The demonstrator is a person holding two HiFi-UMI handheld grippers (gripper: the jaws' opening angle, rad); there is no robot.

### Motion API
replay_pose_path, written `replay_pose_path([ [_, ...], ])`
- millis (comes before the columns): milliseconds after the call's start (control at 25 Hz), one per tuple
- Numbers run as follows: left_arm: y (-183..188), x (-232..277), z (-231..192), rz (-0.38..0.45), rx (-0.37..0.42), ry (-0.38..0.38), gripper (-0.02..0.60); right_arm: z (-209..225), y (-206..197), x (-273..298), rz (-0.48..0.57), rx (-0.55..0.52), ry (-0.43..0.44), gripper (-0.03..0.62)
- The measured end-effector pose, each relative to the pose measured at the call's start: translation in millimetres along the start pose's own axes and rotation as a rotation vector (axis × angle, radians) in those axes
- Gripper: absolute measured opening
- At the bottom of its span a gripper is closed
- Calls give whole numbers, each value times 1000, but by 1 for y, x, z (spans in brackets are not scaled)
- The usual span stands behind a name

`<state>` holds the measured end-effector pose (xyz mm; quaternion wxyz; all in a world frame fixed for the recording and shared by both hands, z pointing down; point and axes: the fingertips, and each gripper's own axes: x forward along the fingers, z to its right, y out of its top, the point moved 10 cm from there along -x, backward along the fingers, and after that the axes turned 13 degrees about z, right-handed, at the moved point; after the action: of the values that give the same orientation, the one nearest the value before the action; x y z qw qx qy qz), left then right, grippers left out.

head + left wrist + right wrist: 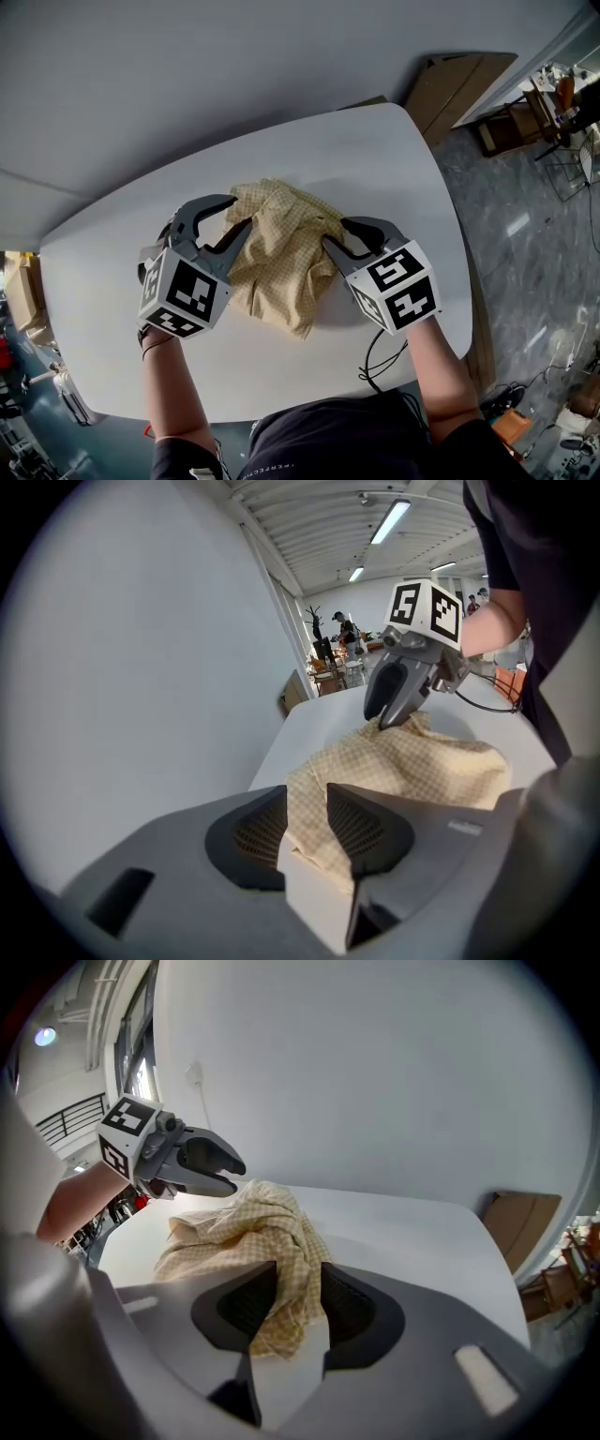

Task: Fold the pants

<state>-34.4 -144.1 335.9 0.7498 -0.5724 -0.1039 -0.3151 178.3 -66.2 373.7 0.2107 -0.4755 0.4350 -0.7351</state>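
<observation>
Pants (281, 255) crumpled (legs indistinguishable), left fingers (246, 844) clamped on them, right fingers (242, 1303) apart astride cloth

Soft, crumpled woven-cloth pants (281, 262) on a smooth, matt white tabletop (375, 159).

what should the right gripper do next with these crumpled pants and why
Probably close the right gripper on the fabric lying loosely between its jaws. The pants are a crumpled heap on the table, and the left gripper pinches one edge, so both could then spread them.
</observation>
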Motion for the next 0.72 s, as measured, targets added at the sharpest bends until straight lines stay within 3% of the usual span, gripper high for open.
replay_pose_path([
  [160, -3, 0, 11, -48, 4, -33, 88, 5, 5, -7, 39, 7, -20, 141],
  [280, -9, 0, 18, -43, -62, -51, 39, 1, 14, -20, 107, 21, -24, 115],
  [440, -19, 11, 27, -42, -125, -90, 35, -17, 23, -29, 159, 14, 43, 98],
  [560, -24, 19, 37, -73, -121, -97, 37, -29, 10, -25, 117, 13, 94, 91],
  [720, -26, 19, 41, -59, -155, -60, 37, -22, -20, -13, 27, 1, 31, 66],
])
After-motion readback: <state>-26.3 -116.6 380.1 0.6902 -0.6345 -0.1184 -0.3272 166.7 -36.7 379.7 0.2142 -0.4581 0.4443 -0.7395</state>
